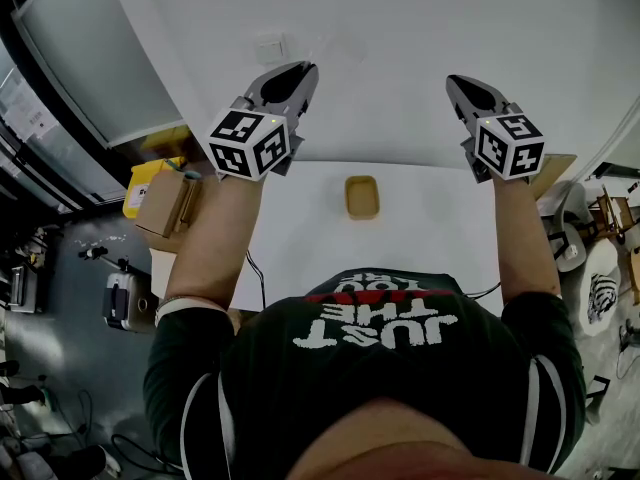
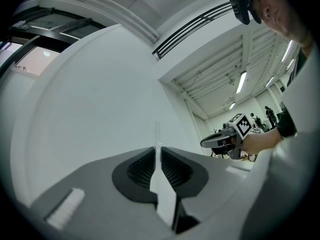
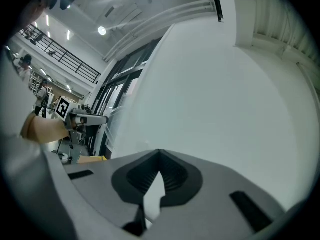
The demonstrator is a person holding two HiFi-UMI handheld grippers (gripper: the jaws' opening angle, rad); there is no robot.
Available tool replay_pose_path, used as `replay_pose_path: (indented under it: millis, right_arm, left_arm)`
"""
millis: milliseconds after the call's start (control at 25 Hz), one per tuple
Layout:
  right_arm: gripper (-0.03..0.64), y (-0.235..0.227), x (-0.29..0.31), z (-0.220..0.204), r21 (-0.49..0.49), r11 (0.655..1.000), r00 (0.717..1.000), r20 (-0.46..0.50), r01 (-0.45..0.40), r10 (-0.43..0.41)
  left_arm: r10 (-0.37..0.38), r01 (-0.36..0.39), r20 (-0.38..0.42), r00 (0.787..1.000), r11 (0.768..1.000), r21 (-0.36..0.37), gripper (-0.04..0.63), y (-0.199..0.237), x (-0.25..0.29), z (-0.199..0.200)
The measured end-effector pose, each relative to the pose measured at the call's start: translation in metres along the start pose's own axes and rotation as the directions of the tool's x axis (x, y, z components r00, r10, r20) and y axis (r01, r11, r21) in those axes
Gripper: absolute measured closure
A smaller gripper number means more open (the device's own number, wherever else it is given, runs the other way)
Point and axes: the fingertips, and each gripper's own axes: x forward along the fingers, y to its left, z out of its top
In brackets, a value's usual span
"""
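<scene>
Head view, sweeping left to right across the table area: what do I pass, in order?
Cardboard box beside the table's left edge → left gripper, raised in front of the white wall → small tan tray on the white table → right gripper, also raised.

Torso covering near edge of white table, lower centre. Cardboard box overlapping yellow box, left middle. Tan tray contents appearing too small to tell. Distant figures blurring, right middle.
</scene>
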Motion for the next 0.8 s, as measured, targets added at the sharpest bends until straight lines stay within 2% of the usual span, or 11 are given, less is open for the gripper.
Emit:
replay_pose_path:
  millis: [240,800]
  right_arm:
    - [0.611,0.0019,-0.0014,0.0018,-0.033,0.999,1.000,-0.004,0.002,-0.002]
    - [0.611,0.0051,-0.0034,0.0051,-0.038,0.999,1.000,-0.004,-0.009,0.009]
  left_arm:
    - [-0.001,0.001,0.002,1.000,1.000,0.005,0.555,-0.0008,-0.0005,0.0016]
    - [0.004,-0.004,0.006,1.000,1.000,0.020,0.556,-0.0012,-0.0026,0.0082]
